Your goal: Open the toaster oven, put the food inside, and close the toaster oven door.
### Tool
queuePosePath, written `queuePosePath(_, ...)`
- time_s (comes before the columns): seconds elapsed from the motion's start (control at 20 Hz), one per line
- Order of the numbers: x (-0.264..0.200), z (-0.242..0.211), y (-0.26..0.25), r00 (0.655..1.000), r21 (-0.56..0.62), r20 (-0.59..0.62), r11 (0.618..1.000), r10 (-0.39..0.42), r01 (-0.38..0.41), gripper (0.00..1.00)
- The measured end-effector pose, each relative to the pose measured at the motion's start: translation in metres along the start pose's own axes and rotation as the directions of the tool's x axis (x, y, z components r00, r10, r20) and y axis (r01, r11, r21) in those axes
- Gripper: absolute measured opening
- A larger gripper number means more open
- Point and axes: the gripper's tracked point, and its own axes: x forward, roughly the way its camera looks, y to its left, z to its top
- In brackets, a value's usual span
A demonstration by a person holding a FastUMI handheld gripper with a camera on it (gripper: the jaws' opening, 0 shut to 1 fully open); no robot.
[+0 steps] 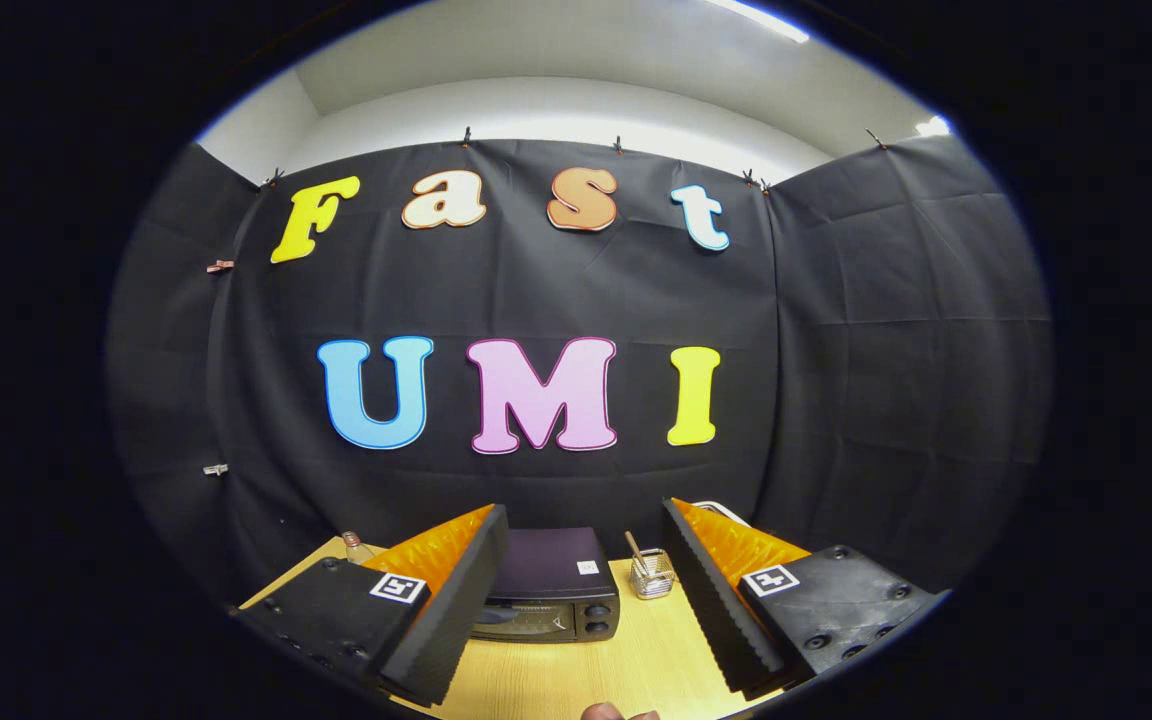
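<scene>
Wooden table: closed oven lies straight ahead between the fingers of the wide-open, empty gripper, door facing it.

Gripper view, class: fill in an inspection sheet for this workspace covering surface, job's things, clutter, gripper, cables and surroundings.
Surface: light wooden table.
Job's things: toaster oven ahead between the fingers, door closed; food nothing seen.
Clutter: small wire basket holding a stick, right of the oven; small bottle beyond the left finger.
Gripper: gripper open, fingers wide apart, holding nothing.
Cables: nothing seen.
Surroundings: black cloth wall clipped up behind the table.
</scene>
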Motion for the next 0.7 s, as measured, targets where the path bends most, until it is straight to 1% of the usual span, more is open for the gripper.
queuePosePath(0.4, -0.001, 0.004, 0.008, 1.0, -0.015, 0.027, 1.0, 0.001, -0.001, 0.99)
queuePosePath(0.7, 0.001, -0.003, 0.01, 1.0, -0.01, 0.004, 1.0, 0.002, -0.002, 0.99)
